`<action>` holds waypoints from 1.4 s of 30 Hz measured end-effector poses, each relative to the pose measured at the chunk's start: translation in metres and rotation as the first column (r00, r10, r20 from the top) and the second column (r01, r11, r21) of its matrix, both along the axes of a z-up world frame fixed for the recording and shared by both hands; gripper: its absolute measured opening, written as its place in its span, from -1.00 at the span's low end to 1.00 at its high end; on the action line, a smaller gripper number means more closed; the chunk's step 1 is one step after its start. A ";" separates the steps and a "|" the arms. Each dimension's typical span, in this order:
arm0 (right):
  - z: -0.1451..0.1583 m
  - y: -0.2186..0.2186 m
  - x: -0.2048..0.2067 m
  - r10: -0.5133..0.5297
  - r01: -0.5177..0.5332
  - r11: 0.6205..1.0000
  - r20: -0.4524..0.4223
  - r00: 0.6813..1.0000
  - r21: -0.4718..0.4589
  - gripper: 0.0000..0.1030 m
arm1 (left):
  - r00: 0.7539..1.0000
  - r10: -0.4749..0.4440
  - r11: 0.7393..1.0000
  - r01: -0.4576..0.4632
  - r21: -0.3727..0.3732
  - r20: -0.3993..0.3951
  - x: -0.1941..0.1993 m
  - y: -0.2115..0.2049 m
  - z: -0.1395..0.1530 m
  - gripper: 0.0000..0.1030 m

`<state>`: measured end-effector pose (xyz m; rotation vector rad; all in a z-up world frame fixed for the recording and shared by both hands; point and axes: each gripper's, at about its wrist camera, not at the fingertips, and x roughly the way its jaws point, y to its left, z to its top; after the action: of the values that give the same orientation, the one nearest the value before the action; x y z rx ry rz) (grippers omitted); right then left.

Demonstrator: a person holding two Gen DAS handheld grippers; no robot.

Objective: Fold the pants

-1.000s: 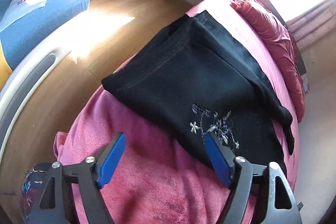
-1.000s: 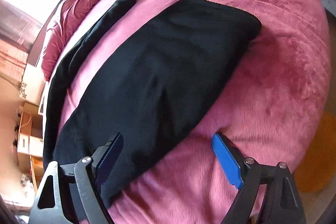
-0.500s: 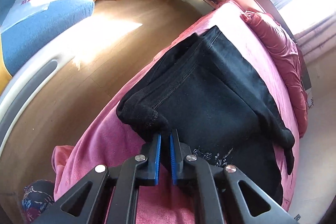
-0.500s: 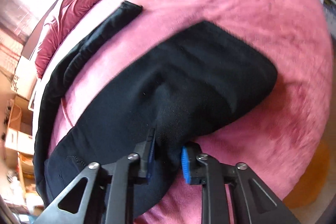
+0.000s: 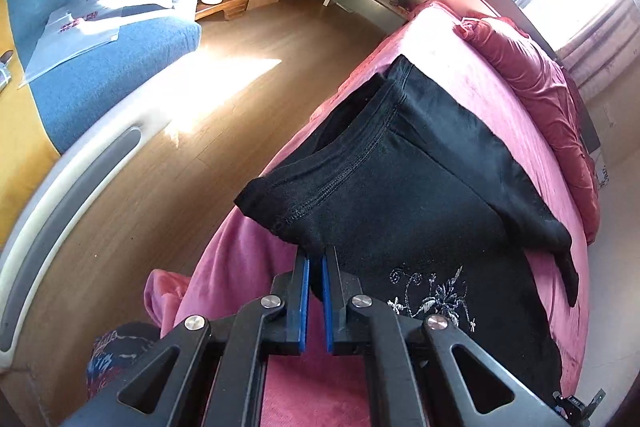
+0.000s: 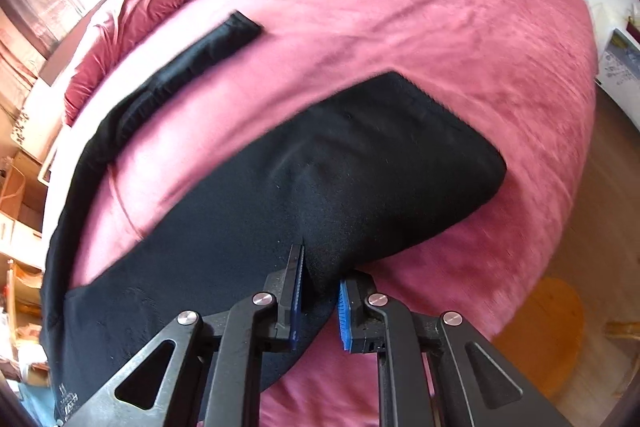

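A wide bed covered in a plush pink-red blanket [image 6: 420, 7] fills both views, and the black knit pants [image 5: 420, 195] are spread across it near the edge that faces the wooden floor [image 5: 168, 163]. In the left wrist view the stitched waistband end is seen closest, with a silver embroidered flower motif [image 5: 434, 297] just to the right of the fingers; the legs run away toward the crumpled red duvet [image 5: 536, 95] at the head of the bed. One leg is seen trailing off separately as a narrow black strip — its cuff lies well apart from the main body of cloth in the right wrist view.

The left gripper [image 5: 315, 269] is clenched on the near edge of the fabric by the waistband corner, which is lifted off the blanket. The right gripper [image 6: 320, 279] is closed on a thicker bunch of the same near edge, further along the leg, so its fingers stand somewhat apart around the cloth.

The long axis of the garment is judged to run across between the two grips — so the held edge would most likely be carried away from both grippers, over the cloth, toward the far side.
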<state>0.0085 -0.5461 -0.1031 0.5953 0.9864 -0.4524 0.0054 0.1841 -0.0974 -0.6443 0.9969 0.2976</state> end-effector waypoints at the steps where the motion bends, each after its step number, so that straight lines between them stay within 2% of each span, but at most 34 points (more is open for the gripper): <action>1: -0.008 -0.003 -0.004 -0.008 0.008 1.000 -0.018 1.000 0.010 -0.72 | 1.000 -0.002 1.000 0.002 -0.005 -0.016 -0.004 -0.001 -0.006 -0.89; 3: -0.016 -0.005 -0.007 -0.004 0.004 0.999 -0.025 1.000 0.032 -0.70 | 0.998 -0.025 1.000 0.025 0.003 -0.052 -0.006 -0.002 -0.017 -0.85; 6: -0.019 -0.011 -0.011 -0.031 0.033 0.998 -0.033 0.999 0.062 -0.10 | 0.994 -0.032 0.998 0.038 0.057 -0.105 -0.006 -0.003 -0.017 -0.66; 7: -0.018 -0.012 -0.014 -0.036 0.039 0.998 -0.043 0.998 0.054 0.25 | 0.994 -0.021 0.996 0.030 0.086 -0.109 -0.004 -0.002 -0.013 -0.57; 8: -0.016 -0.012 -0.017 -0.038 0.040 0.999 -0.056 0.998 0.032 0.35 | 0.995 -0.014 0.995 0.023 0.099 -0.100 -0.006 0.002 -0.008 -0.56; 11: -0.003 -0.005 -0.026 -0.030 0.022 0.996 -0.088 0.996 -0.087 0.35 | 0.998 0.004 0.989 0.005 0.149 -0.065 -0.010 0.014 0.014 -0.55; 14: 0.018 0.008 -0.031 -0.034 0.012 0.971 -0.088 0.996 -0.239 0.35 | 1.000 0.000 0.984 0.005 0.181 -0.024 0.000 0.029 0.033 -0.53; 17: 0.041 0.034 -0.021 0.010 -0.033 0.932 -0.065 0.998 -0.362 0.38 | 1.000 -0.007 0.991 0.007 0.136 -0.001 0.025 0.041 0.042 -0.50; 19: 0.052 0.056 -0.006 0.082 -0.097 0.912 -0.054 0.995 -0.398 0.44 | 0.999 -0.031 0.995 0.031 0.097 0.007 0.049 0.044 0.044 -0.49; 21: 0.058 0.076 0.007 0.152 -0.157 0.904 -0.045 0.987 -0.397 0.47 | 0.999 -0.051 0.997 0.050 0.054 0.015 0.076 0.044 0.046 -0.48; 24: 0.058 0.113 0.037 0.263 -0.258 0.898 -0.033 0.964 -0.356 0.49 | 0.997 -0.071 0.997 0.071 0.002 0.013 0.137 0.041 0.041 -0.40; 28: 0.042 0.163 0.072 0.379 -0.370 0.890 -0.020 0.925 -0.265 0.49 | 0.997 -0.081 0.996 0.080 -0.049 -0.015 0.209 0.039 0.031 -0.35; 32: 0.025 0.212 0.102 0.461 -0.457 0.863 -0.034 0.887 -0.217 0.50 | 0.996 -0.082 0.993 0.078 -0.092 -0.043 0.270 0.042 0.018 -0.33; 34: 0.018 0.226 0.115 0.487 -0.484 0.851 -0.042 0.873 -0.202 0.50 | 0.996 -0.063 0.995 0.057 -0.085 -0.065 0.295 0.042 0.011 -0.32; 36: 0.013 0.237 0.125 0.504 -0.502 0.844 -0.046 0.863 -0.190 0.50 | 0.993 -0.088 0.993 0.082 -0.079 -0.080 0.320 0.038 0.004 -0.31; 42: 0.005 0.240 0.134 0.517 -0.520 0.838 -0.066 0.853 -0.163 0.50 | 0.981 -0.090 0.996 0.092 0.000 -0.170 0.371 0.030 -0.022 -0.31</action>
<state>0.1430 -0.3063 -0.0977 0.1446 1.0669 -0.0550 0.3762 0.2137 -0.1196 -0.5706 1.1848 0.2792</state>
